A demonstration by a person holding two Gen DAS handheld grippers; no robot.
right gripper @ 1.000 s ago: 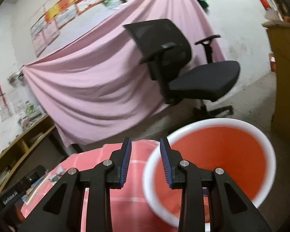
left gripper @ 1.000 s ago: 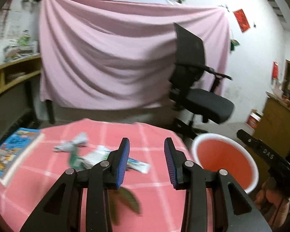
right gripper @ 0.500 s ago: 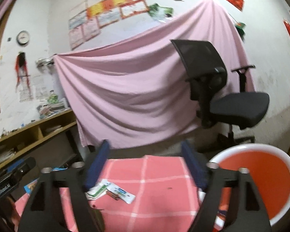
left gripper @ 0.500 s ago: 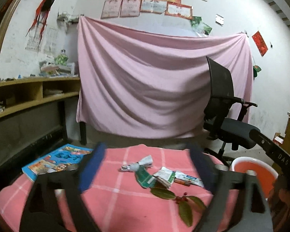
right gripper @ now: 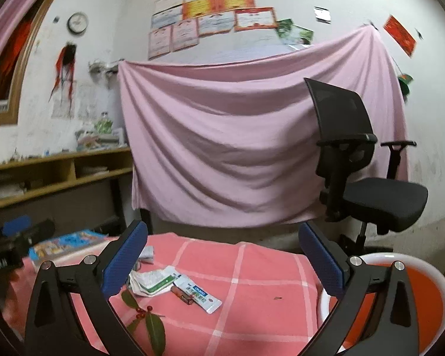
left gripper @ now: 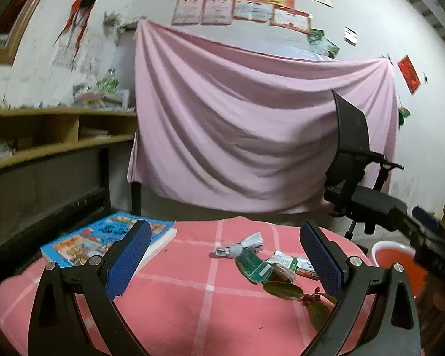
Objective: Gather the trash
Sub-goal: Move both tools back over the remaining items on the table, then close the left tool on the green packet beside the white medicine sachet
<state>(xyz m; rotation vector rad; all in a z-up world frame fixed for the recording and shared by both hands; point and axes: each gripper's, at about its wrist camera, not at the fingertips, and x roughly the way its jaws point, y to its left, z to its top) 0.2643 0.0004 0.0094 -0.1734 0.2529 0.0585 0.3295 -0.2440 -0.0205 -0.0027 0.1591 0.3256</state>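
Observation:
Trash lies on the pink checked tablecloth [left gripper: 192,305]: a twisted silver wrapper [left gripper: 240,247], green and white packets [left gripper: 256,268], a blue-white sachet [right gripper: 197,293], a small battery [right gripper: 182,293] and a leafy sprig with red berries [right gripper: 146,320], which also shows in the left wrist view [left gripper: 299,293]. An orange bin with a white rim [right gripper: 427,290] stands right of the table. My left gripper [left gripper: 222,259] is wide open and empty above the near table. My right gripper [right gripper: 222,259] is wide open and empty, with the trash below and left of its centre.
A blue picture book [left gripper: 103,241] lies at the table's far left corner. A black office chair [right gripper: 362,172] stands behind the bin. A pink sheet [left gripper: 252,130] hangs at the back. Wooden shelves [left gripper: 44,136] line the left wall.
Both grippers have opened wide from nearly closed. Both have pulled back and tilted up, so the table and room show more and the bin sits further right.

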